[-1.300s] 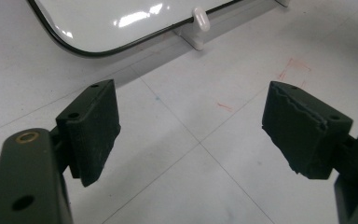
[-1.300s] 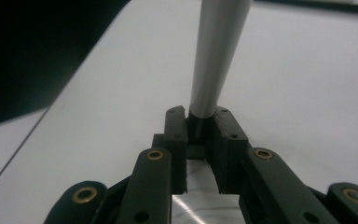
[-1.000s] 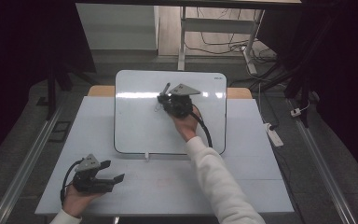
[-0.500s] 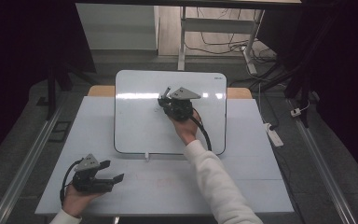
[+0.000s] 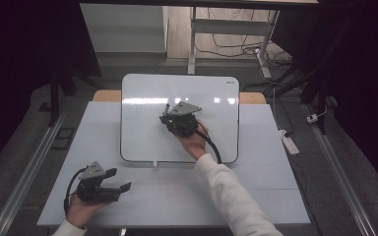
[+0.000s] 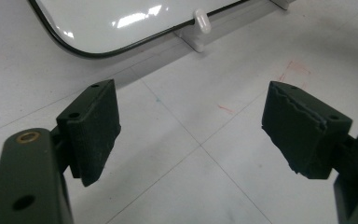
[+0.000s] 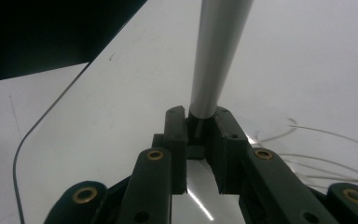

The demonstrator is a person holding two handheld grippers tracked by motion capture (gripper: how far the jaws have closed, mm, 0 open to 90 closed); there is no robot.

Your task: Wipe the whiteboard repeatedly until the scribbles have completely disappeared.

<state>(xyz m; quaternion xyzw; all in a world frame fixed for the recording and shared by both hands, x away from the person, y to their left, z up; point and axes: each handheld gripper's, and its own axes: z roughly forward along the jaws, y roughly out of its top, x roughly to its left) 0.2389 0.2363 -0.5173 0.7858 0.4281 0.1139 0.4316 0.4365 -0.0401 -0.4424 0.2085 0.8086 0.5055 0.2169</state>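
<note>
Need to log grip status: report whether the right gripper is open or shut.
Shut. In the right gripper view, the right gripper has both jaws pressed against a silver marker.

Worktop [image 5: 256, 196]: pale, and I see a whiteboard [image 5: 142, 128] lying flat at its far middle.
Right claw [image 5: 167, 117]: over the whiteboard's centre, held by my right hand [image 5: 193, 143]; a thin stick-like item pokes up from its tip, too small for me to identify.
Left claw [image 5: 118, 180]: resting low at the near-left corner, jaws spread apart, off the whiteboard.
</note>
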